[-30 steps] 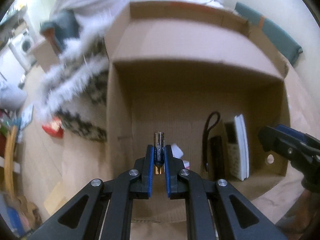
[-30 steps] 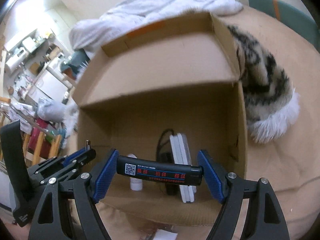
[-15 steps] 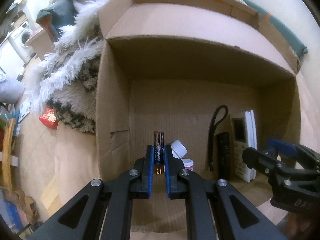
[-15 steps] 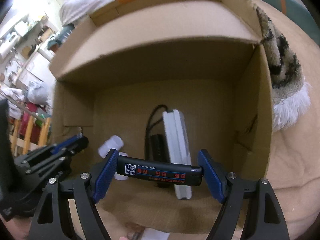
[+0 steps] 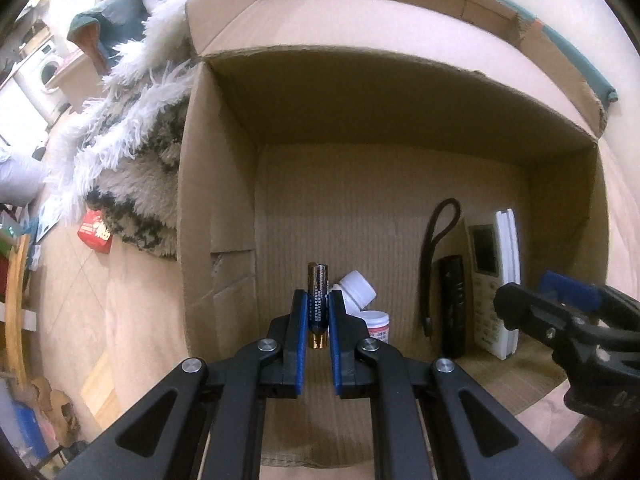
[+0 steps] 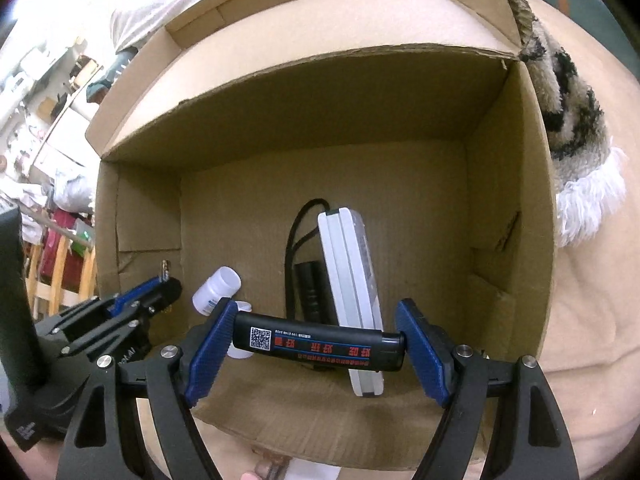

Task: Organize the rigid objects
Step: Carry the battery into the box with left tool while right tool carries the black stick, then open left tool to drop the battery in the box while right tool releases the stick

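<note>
Cardboard box (image 5: 216,208) open on tan bedding (image 6: 592,300), fluffy throw (image 5: 132,152) left, washing machine (image 5: 48,76) far left. Left gripper (image 5: 318,312) clamping battery (image 5: 318,284); right gripper (image 6: 316,344) pinching black bar (image 6: 318,347) endwise, near box front.

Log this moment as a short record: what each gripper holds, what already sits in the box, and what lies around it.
left gripper: shut on a small gold-and-blue cylindrical battery, upright between the fingers
right gripper: shut on a long black bar with red print and a QR label, gripped end to end
container: open brown cardboard box
box contents: two white plastic bottles, black flashlight with strap, white remote control
beside the box: shaggy white-and-black patterned rug
</note>
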